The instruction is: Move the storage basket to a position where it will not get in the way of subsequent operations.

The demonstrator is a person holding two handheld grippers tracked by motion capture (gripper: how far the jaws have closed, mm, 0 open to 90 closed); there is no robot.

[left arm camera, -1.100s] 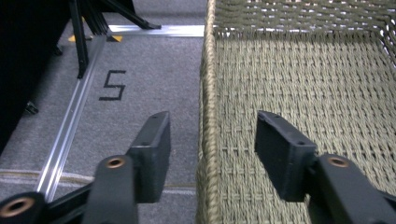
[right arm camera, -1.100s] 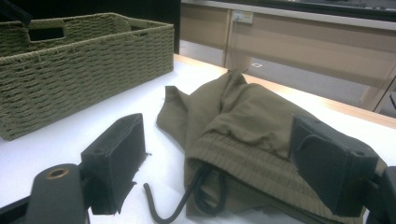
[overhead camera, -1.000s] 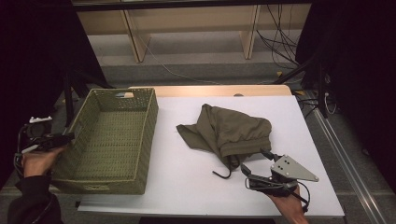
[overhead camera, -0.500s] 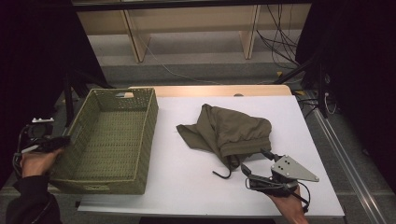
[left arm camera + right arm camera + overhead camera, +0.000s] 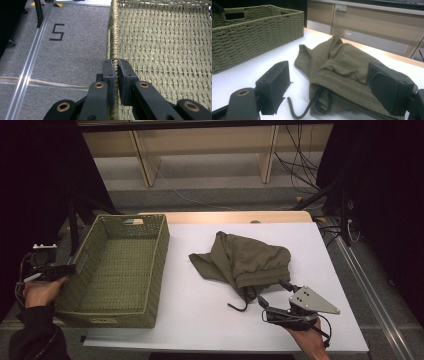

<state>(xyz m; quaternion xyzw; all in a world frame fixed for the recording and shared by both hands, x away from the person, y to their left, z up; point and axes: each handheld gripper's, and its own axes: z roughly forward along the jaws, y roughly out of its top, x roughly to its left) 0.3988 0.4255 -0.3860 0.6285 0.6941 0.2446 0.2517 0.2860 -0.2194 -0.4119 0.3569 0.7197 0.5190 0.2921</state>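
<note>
An olive woven basket (image 5: 157,245) stands on the left part of the white table (image 5: 200,320). My left gripper (image 5: 70,268) is at the basket's left wall. Its jaws have just been closing, and in the left gripper view my left gripper (image 5: 116,62) is shut on the braided rim (image 5: 113,30). A crumpled olive garment (image 5: 245,260) with a ribbed waistband and dark drawstring (image 5: 299,112) lies mid-table. My right gripper (image 5: 272,292) rests low at its near edge. Seen from its own camera, the right gripper (image 5: 329,80) is open, jaws wide on either side of the waistband (image 5: 342,92), not touching.
The basket (image 5: 262,32) is empty inside. Grey carpet with a floor rail (image 5: 25,75) and a marked "5" lies left of the table. Wooden shelving (image 5: 210,145) and cables (image 5: 300,165) stand beyond the far edge. Bare white tabletop lies between basket and garment.
The left gripper's jaws look drawn together at the basket's rim compared with a second ago. Both hands, the basket and the garment have kept their places.
</note>
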